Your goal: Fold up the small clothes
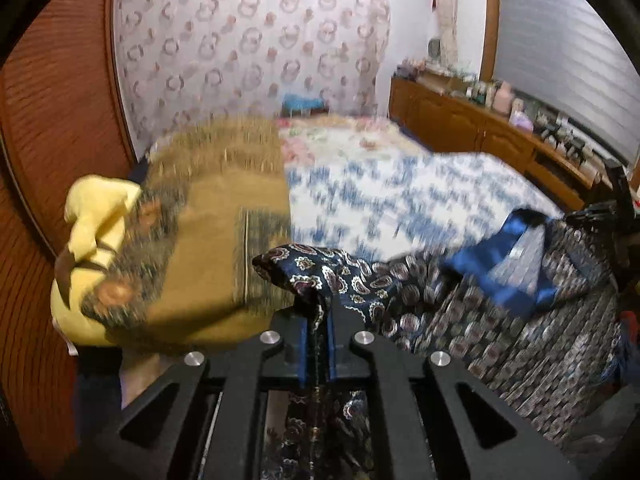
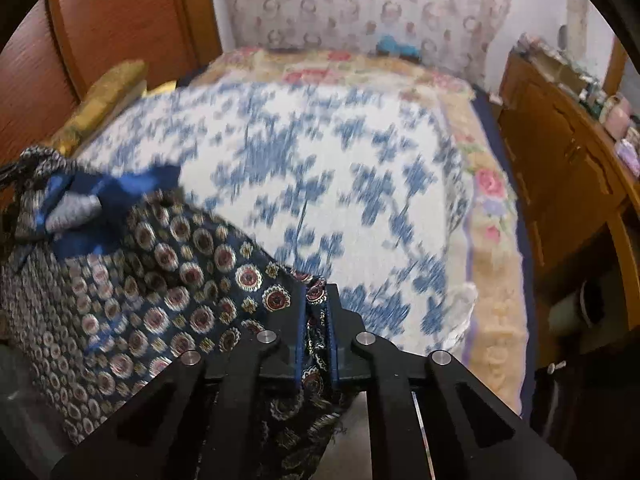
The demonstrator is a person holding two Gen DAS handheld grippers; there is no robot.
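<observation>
The fold looks barely begun. The left gripper (image 1: 316, 316) is clamped tight on one bunched edge of the dark patterned garment (image 1: 460, 312), with cloth pinched between its blue-lined fingers (image 1: 303, 344) and spilling back under the frame. The right gripper (image 2: 317, 308) is likewise closed on another edge of the same garment (image 2: 160, 280), the fabric running away to its left in a slack, rumpled sheet. A blue satin trim (image 2: 116, 190) lies twisted near the far corner (possibly a waistband or lining, too blurred to tell). Ahead of both grippers the blue-and-white bedspread (image 2: 340, 184) lies bare. No crease or layered fold shows yet; spreading the cloth flat, doubling it over and setting it down all appear left to do.
</observation>
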